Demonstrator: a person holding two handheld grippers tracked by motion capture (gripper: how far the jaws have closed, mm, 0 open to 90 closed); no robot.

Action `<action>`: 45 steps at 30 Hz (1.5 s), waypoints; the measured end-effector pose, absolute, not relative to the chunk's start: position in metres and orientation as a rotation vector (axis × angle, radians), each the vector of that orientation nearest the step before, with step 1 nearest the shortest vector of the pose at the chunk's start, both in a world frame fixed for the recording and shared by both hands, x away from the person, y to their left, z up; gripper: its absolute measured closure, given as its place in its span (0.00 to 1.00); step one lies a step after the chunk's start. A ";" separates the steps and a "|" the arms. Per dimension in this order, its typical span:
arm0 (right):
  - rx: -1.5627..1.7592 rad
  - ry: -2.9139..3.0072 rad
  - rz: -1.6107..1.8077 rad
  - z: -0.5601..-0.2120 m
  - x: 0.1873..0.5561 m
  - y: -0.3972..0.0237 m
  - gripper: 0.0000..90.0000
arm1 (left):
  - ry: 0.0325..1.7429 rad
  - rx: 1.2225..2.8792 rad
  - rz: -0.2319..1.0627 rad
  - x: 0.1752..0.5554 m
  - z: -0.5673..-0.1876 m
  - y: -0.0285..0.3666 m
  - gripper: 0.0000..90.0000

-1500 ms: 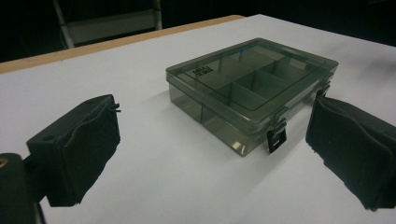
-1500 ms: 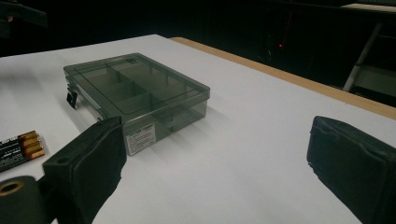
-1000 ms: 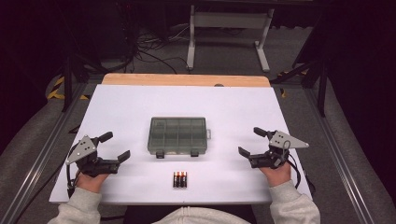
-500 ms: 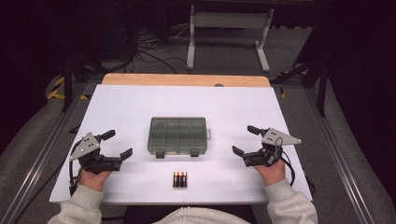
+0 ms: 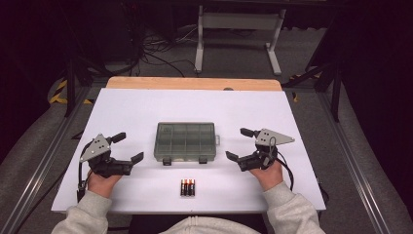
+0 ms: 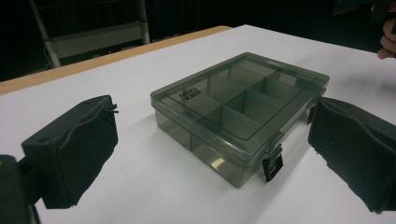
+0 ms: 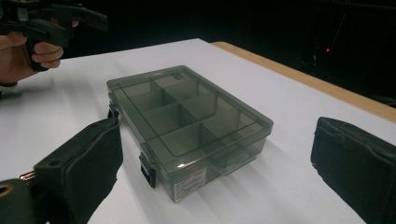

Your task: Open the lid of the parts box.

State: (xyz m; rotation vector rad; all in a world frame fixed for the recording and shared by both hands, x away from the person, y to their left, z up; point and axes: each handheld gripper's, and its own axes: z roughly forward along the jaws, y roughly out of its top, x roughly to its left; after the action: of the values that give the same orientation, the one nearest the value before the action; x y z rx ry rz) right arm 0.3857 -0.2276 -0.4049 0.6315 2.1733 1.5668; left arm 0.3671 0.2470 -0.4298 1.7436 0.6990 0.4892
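Box: your closed compartment box sits mid-bench, latches facing you.
Left hand-held gripper: jaws wide apart, empty, left of box.
Right hand-held gripper: jaws wide, empty, right of box.
Batteries: near edge.

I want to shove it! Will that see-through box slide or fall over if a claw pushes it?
The box would probably slide, not tip: it lies flat and low on the smooth white table. It likely feels light, since its compartments look empty through the lid. Its hard plastic walls look stiff, so it shouldn't bend.
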 end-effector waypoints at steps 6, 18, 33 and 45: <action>0.609 2.191 1.551 -0.403 0.389 -0.216 0.03 | 0.692 1.734 0.484 0.372 -0.429 0.245 0.02; 0.623 2.255 1.509 -0.404 0.398 -0.202 0.06 | 0.658 1.771 0.399 0.387 -0.433 0.239 0.05; 0.641 2.447 1.322 -0.424 0.405 -0.187 0.21 | 0.655 1.879 0.336 0.393 -0.450 0.236 0.15; 0.653 2.523 1.251 -0.438 0.407 -0.181 0.32 | 0.647 1.979 0.291 0.395 -0.460 0.227 0.24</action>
State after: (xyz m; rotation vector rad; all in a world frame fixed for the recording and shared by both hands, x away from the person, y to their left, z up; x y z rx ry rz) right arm 0.4068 -0.1813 -0.4379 0.6528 2.5230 1.2510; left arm 0.3955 0.2273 -0.4599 1.9792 0.6470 0.2908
